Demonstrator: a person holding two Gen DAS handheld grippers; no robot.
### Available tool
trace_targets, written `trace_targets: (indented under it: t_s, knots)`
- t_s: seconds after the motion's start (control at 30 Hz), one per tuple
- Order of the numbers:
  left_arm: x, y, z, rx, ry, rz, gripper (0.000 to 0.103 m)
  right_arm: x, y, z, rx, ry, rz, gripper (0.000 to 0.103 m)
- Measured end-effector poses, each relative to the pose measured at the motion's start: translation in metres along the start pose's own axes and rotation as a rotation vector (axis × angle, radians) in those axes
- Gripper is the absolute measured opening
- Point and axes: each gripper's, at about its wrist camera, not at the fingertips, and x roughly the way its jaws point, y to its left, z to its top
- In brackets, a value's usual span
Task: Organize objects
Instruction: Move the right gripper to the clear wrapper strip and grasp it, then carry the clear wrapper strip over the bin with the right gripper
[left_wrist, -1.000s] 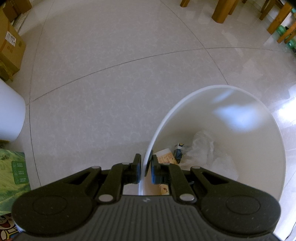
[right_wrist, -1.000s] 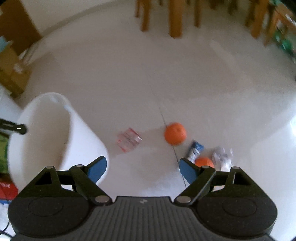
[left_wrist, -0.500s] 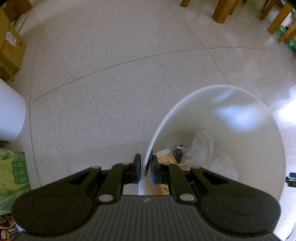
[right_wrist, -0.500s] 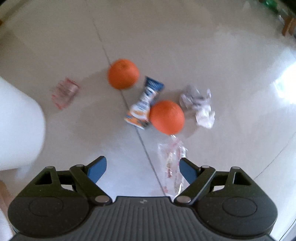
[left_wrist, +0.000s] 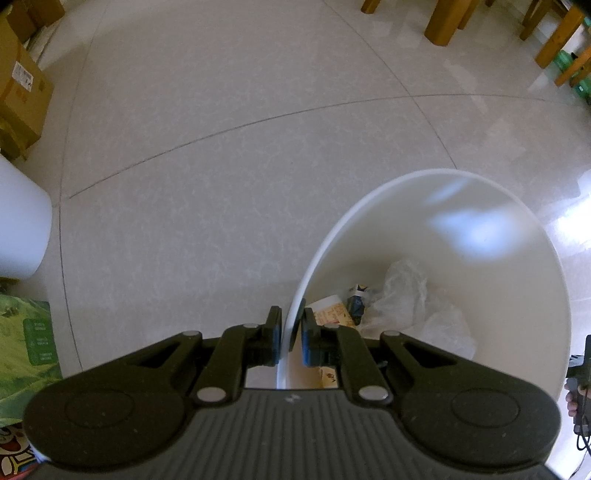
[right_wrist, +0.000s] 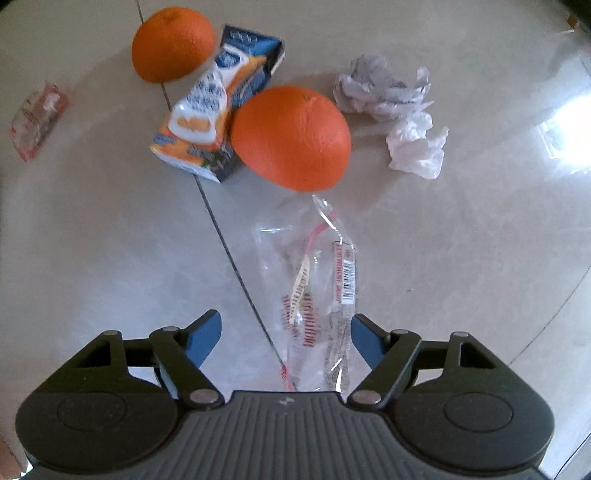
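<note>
In the left wrist view my left gripper (left_wrist: 289, 341) is shut on the rim of a white bin (left_wrist: 524, 280), one finger outside and one inside the wall. Crumpled plastic and a small carton lie at the bin's bottom. In the right wrist view my right gripper (right_wrist: 286, 338) points down at the floor, its jaws closing over a clear plastic wrapper (right_wrist: 314, 291) that lies between the blue fingertips without touching them. Beyond it lie an orange (right_wrist: 291, 136), a juice carton (right_wrist: 218, 110), a second orange (right_wrist: 171, 42) and crumpled tissue (right_wrist: 399, 110).
A small red-and-clear wrapper (right_wrist: 37, 118) lies at the far left on the tiled floor. Cardboard boxes (left_wrist: 20, 92) stand at the left, a white container (left_wrist: 18, 225) beside them, and wooden furniture legs (left_wrist: 443, 18) at the back right.
The right gripper has dropped toward the floor and tipped downward, so the oranges, carton and clear wrapper now fill its view; its jaws have narrowed. The left gripper and bin have not moved.
</note>
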Motion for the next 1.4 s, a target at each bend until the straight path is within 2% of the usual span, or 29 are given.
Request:
trace_targets:
  t_s: [0.1, 0.27, 0.33, 0.43, 0.7, 0.83, 0.93, 1.07, 1.27, 1.4]
  knots:
    - [0.0, -0.001, 0.0, 0.002, -0.001, 0.002, 0.009, 0.007, -0.002, -0.001, 0.002, 0.002, -0.003, 0.072]
    - [0.0, -0.002, -0.001, -0.002, -0.001, 0.003, 0.009, 0.004, -0.006, -0.004, 0.028, 0.007, -0.007, 0.049]
    - [0.001, -0.003, -0.001, -0.002, -0.002, 0.003, 0.009, 0.004, -0.007, -0.005, 0.034, 0.012, -0.023, 0.036]
    - [0.001, -0.002, -0.001, -0.002, -0.003, 0.003, 0.009, 0.004, -0.01, -0.004, 0.057, 0.021, -0.022, 0.03]
    - [0.001, -0.003, -0.002, 0.0, -0.005, 0.006, 0.009, -0.02, -0.003, 0.003, 0.0, 0.038, -0.048, 0.028]
    - [0.0, -0.005, -0.002, 0.007, -0.009, 0.013, 0.009, -0.058, 0.019, 0.002, -0.098, 0.039, -0.036, 0.028]
    - [0.0, -0.004, -0.002, 0.001, -0.008, 0.011, 0.009, -0.1, 0.042, 0.002, -0.18, 0.007, -0.006, 0.028]
    - [0.0, -0.004, -0.002, -0.001, -0.009, 0.01, 0.009, -0.167, 0.074, 0.005, -0.244, -0.071, 0.069, 0.029]
    - [0.0, -0.001, -0.002, -0.011, -0.007, 0.002, 0.009, -0.268, 0.135, 0.005, -0.341, -0.237, 0.208, 0.029]
    - [-0.001, -0.002, -0.002, -0.004, -0.01, 0.004, 0.009, -0.32, 0.177, 0.003, -0.413, -0.33, 0.286, 0.029]
